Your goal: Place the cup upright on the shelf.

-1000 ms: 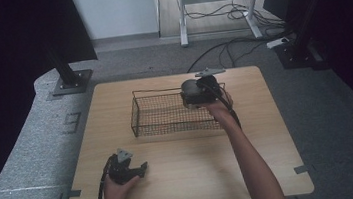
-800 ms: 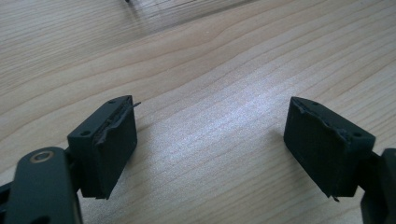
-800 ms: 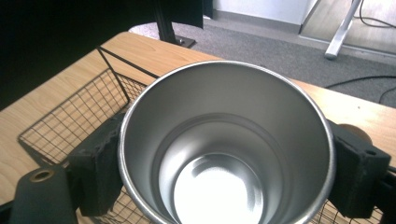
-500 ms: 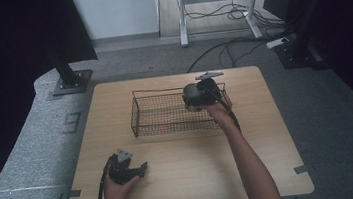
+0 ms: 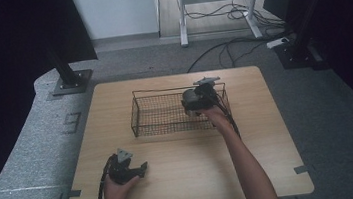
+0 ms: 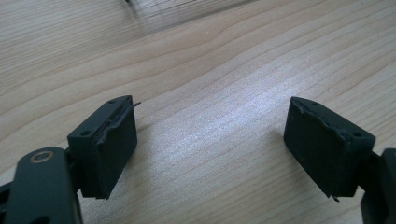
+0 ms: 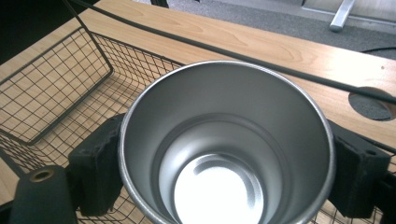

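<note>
So a shiny metal cup (image 7: 226, 149) is clamped between the jaws of the right gripper (image 7: 224, 172), one black pad pressed against each side of its wall. The cup is held upright with its open mouth facing the right gripper view's camera, and its inside is seen to be bare, just a bright reflection at the bottom. It's positioned over the right end of the black wire basket (image 5: 158, 114), whose mesh floor and rim are visible under and around it in the right gripper view (image 7: 51, 93). Whether the cup is touching the mesh can't be told.

In the high view the right gripper (image 5: 195, 99) is seen at the basket's right end, with the forearm stretched out across the wooden table (image 5: 266, 149).

The left gripper (image 5: 128, 168) is parked near the table's front left corner, well apart from the basket. Its jaws are spread wide with nothing held between them, just bare wood grain seen in the left gripper view (image 6: 210, 140).
</note>
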`<state>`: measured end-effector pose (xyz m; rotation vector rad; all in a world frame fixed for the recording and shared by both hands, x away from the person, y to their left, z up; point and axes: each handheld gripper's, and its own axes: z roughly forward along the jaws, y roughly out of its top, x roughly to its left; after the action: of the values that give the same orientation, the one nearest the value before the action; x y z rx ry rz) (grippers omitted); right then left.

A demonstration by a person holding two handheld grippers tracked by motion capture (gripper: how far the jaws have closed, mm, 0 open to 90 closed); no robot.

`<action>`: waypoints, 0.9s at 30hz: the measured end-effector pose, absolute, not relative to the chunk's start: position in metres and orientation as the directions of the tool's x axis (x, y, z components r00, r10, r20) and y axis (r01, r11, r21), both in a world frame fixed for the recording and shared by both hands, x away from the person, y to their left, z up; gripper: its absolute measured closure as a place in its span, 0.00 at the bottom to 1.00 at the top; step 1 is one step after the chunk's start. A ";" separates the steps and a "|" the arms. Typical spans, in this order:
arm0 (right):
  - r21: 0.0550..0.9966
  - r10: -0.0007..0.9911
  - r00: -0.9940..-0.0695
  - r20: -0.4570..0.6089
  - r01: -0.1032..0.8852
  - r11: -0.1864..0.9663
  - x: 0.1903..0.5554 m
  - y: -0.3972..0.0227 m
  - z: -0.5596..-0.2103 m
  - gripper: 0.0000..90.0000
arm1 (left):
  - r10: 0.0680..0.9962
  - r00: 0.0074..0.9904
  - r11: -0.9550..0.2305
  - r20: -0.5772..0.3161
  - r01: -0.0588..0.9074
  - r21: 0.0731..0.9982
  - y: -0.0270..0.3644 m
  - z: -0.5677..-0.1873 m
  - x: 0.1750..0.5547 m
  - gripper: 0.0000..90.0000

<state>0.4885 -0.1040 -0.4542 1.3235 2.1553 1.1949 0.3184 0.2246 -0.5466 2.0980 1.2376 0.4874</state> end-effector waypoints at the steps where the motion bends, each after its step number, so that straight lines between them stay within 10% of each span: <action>1: 0.798 0.853 -0.506 0.132 0.565 0.211 0.489 -0.103 -0.455 0.16 | 0.874 0.486 -0.347 -0.008 0.634 0.691 0.225 -0.547 0.318 0.19; 27: 0.746 0.872 -0.473 0.122 0.623 0.234 0.497 -0.094 -0.482 0.15 | 0.874 0.486 -0.346 -0.008 0.634 0.692 0.224 -0.547 0.318 0.19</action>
<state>0.4968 -0.0944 -0.4817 1.3878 2.1919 1.0906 0.3183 0.2245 -0.5467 2.0970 1.2381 0.4873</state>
